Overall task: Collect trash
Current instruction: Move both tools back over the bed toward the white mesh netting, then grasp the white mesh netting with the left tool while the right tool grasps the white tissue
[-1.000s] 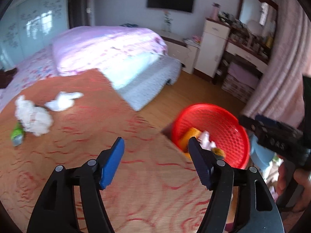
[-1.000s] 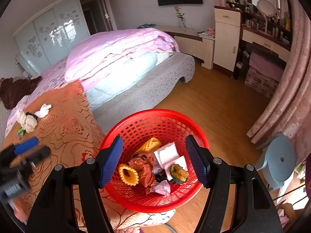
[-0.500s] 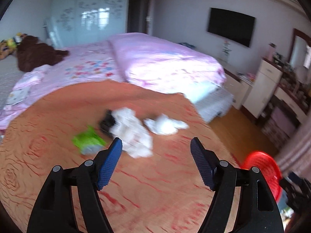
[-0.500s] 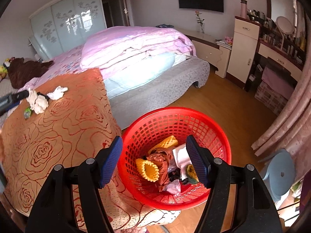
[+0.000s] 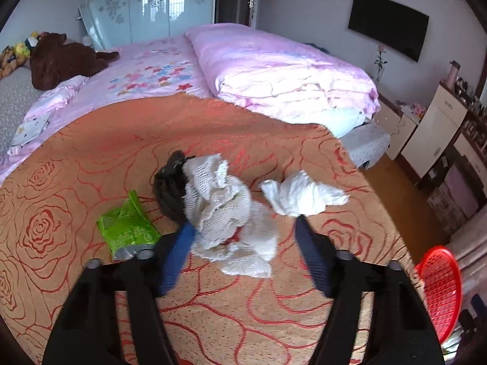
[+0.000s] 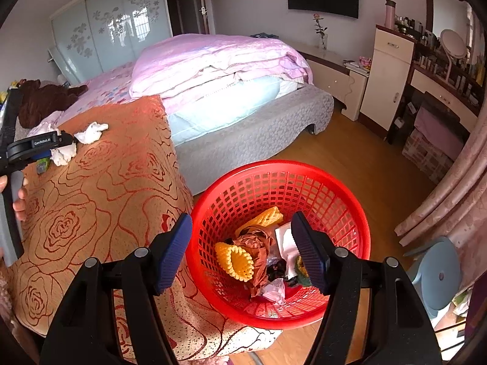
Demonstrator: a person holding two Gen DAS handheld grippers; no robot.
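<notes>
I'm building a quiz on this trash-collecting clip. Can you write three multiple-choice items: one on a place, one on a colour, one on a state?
1. Where does the white mesh rag lie?
A. On the orange rose-patterned cloth
B. In the basket
C. On the floor

2. What colour is the flat wrapper beside the rag?
A. Blue
B. Green
C. Yellow

3. How is the left gripper?
A. Shut on the rag
B. Shut on nothing
C. Open, with the rag between its fingers

Answers:
1 A, it rests on the cloth next to a crumpled white tissue.
2 B, it is bright green.
3 C, the blue pads stand wide apart on either side of the rag.
</notes>
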